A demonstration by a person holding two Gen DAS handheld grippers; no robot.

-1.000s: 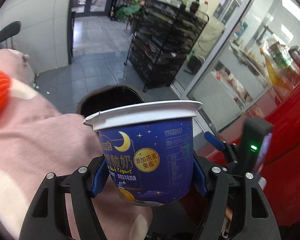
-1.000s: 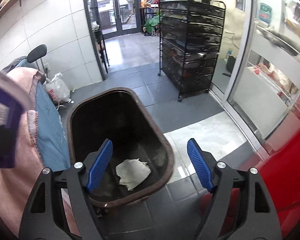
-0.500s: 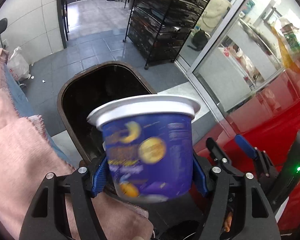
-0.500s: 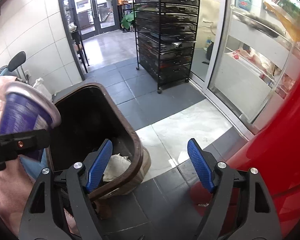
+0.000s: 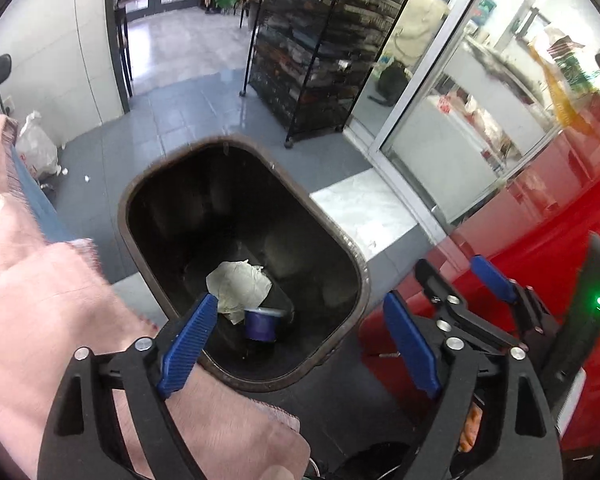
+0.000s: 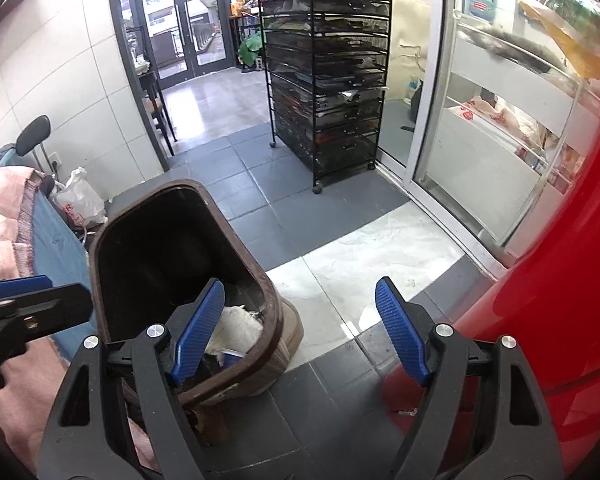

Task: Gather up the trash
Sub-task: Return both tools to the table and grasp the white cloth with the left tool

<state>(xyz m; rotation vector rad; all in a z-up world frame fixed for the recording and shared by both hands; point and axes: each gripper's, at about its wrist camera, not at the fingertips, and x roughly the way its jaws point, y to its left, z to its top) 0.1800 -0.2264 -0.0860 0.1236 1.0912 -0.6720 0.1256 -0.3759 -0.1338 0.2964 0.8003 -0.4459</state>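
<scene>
A brown trash bin (image 5: pixel 140 184) stands open on the floor below me. At its bottom lie a crumpled white paper (image 5: pixel 238 286) and a blue yogurt cup (image 5: pixel 260 322). My left gripper (image 5: pixel 300 308) hangs over the bin's near rim, its jaws opening with nothing between them. In the right wrist view the bin (image 6: pixel 268 280) is at the lower left with the paper (image 6: pixel 236 326) showing inside. My right gripper (image 6: pixel 300 292) stands open and empty over the bin's right edge and the floor. One left finger (image 6: pixel 40 308) shows at the left border.
A pink cloth (image 5: pixel 40 280) covers the surface left of the bin. A red curved body (image 6: pixel 560 280) fills the right side. A black wheeled rack (image 6: pixel 328 80), a sliding glass door (image 6: pixel 460 140) and a white plastic bag (image 6: pixel 78 200) stand farther off on the tiled floor.
The left gripper let go of the yogurt cup, which now lies in the bin, and its jaws stand wider. The right gripper drifted toward the bin's right side.
</scene>
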